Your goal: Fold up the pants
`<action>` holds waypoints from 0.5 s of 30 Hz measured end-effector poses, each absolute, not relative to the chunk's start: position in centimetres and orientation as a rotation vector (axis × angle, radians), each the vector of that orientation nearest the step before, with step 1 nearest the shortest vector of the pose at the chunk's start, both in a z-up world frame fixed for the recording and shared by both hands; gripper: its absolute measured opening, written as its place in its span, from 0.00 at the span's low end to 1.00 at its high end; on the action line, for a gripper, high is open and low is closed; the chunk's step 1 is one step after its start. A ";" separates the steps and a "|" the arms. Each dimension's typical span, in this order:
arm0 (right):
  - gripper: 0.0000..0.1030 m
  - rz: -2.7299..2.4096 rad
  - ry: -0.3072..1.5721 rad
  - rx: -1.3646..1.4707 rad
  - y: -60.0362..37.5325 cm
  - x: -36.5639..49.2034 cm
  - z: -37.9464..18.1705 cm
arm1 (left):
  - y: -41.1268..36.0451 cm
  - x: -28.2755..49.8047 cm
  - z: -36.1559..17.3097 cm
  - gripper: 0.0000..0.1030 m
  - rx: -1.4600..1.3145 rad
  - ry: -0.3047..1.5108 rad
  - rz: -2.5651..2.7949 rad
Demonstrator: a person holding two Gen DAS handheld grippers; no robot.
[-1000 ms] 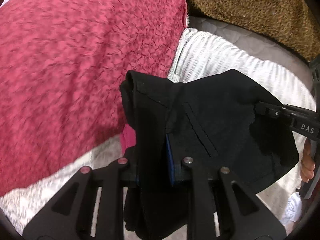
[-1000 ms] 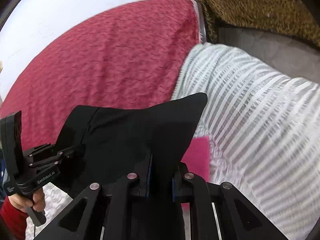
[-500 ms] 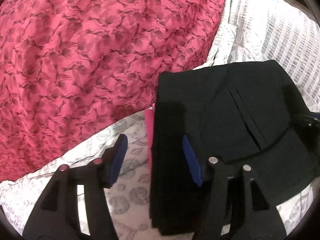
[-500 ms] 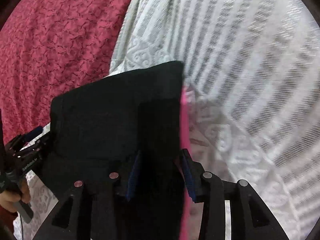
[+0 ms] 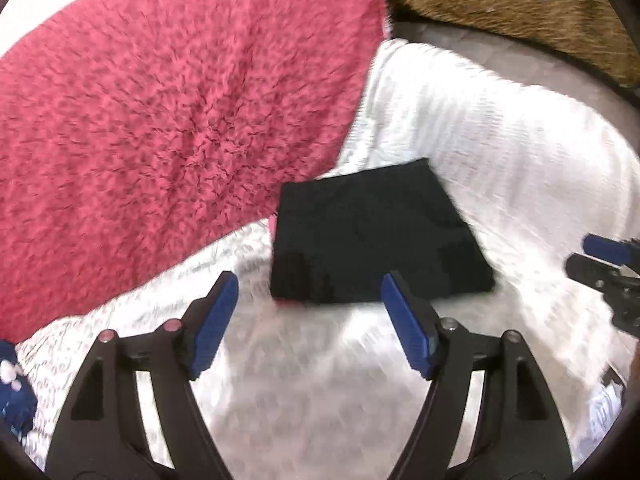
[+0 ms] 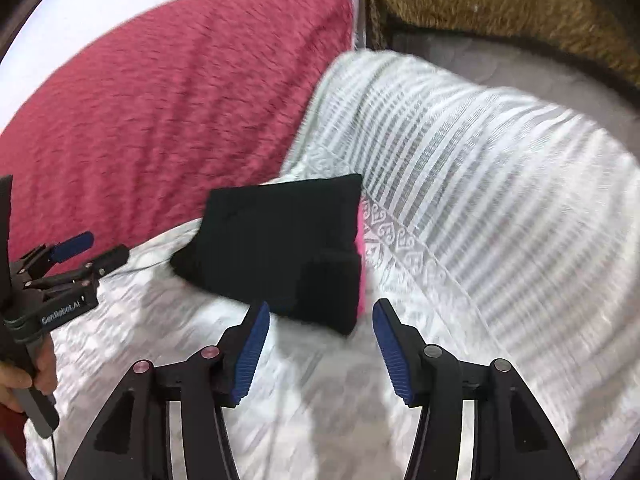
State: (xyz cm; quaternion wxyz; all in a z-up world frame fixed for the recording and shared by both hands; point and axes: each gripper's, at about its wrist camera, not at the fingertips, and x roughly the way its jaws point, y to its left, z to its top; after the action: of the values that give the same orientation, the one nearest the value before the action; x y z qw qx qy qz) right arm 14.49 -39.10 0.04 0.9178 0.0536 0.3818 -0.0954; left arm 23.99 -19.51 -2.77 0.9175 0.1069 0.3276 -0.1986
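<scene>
On the white bedspread (image 5: 500,152), folded black pants (image 5: 376,236) just beyond both opening, empty tongs (image 5: 308,312).

Folded black pants (image 5: 376,236) lie flat on a white patterned bedspread (image 5: 500,152), with a sliver of pink cloth (image 5: 273,224) peeking from under their left edge. The left tongs (image 5: 306,312) sit just in front of the pants, jaws opening, nothing between the blue pads (image 5: 214,320). A red textured blanket (image 5: 168,120) fills the left. The right tongs (image 5: 600,260) enter at the right edge.
</scene>
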 end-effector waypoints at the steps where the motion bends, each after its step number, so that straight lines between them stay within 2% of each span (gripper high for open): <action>1: 0.57 -0.198 0.779 0.103 -38.6 13.5 0.5 | -19.1 21.9 -2.1 0.73 0.228 0.677 -0.422; 5: 0.61 -0.157 0.762 0.102 -35.7 8.1 3.2 | -17.7 15.5 0.7 0.74 0.265 0.632 -0.404; 8: 0.65 -0.144 0.759 0.136 -34.2 4.9 4.6 | -16.2 11.8 2.1 0.81 0.223 0.609 -0.381; 15: 0.66 -0.176 0.768 0.170 -31.4 -0.9 6.5 | -13.8 5.5 4.4 0.81 0.163 0.586 -0.370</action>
State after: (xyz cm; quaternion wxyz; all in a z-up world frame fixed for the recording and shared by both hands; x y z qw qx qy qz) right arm -0.93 -31.35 6.51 0.9198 0.0826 0.3738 -0.0855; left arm 5.54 -13.76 4.41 0.9373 0.0798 0.2868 -0.1810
